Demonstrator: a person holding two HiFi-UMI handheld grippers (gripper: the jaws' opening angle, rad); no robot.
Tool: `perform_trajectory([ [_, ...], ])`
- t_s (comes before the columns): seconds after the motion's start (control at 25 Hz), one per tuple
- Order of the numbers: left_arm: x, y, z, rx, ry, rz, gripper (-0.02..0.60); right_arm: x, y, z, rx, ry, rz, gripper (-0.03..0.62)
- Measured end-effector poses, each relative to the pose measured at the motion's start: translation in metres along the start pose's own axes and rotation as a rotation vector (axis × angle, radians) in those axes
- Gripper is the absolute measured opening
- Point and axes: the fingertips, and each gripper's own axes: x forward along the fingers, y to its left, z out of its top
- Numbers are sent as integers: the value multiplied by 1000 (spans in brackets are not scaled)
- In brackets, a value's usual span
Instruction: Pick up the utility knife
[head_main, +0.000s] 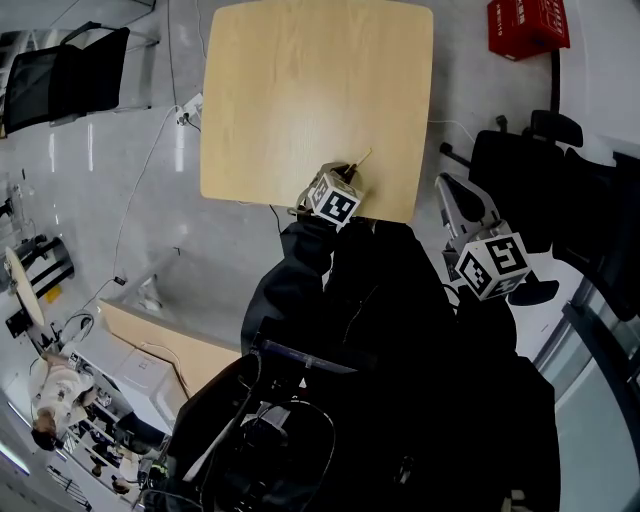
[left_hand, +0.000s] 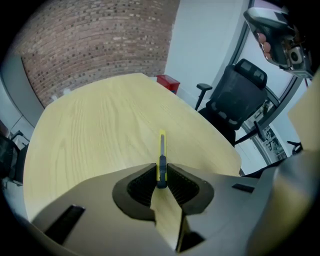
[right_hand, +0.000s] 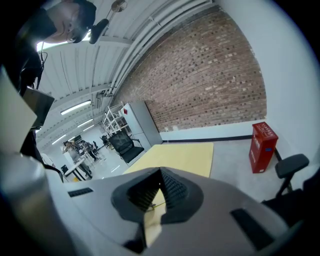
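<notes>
The left gripper (left_hand: 161, 174) pinches the rear end of the utility knife (left_hand: 162, 147), its 2 ribbed pads closed flat against the slim yellow body, over the near edge of the pale wooden table (left_hand: 95, 125). The knife juts forward past the jaws, above the tabletop. It looks a light, stiff thing of smooth plastic, likely to swivel or slide in a tip-only pinch. A hold nearer mid-body, across the flat sides and away from the blade end, would probably sit steadier. The right gripper (right_hand: 159, 182) hangs off the table's right side, well apart from the knife, its jaws drawn together at the tips with nothing between them. From the head view, the left gripper (head_main: 350, 172) hides its own grip under the marker cube, and only a sliver of the knife (head_main: 360, 157) pokes out. No view settles whether the blade is extended, nor whether the knife is clear of the wood or resting on it.
</notes>
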Motion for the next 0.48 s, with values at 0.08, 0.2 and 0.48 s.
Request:
perform_trajectory([
  [0.08, 0, 1, 1, -5, -3, 3, 64, -2, -1, 0, 0, -2, -1, 3],
  [0.2, -2, 0, 0, -6, -3, 7, 64, -4, 1, 0, -3, -5, 3, 5],
  [0.48, -30, -3, 17, -38, -111, 32, 64, -11, 11, 0, -21, -22, 16, 5],
])
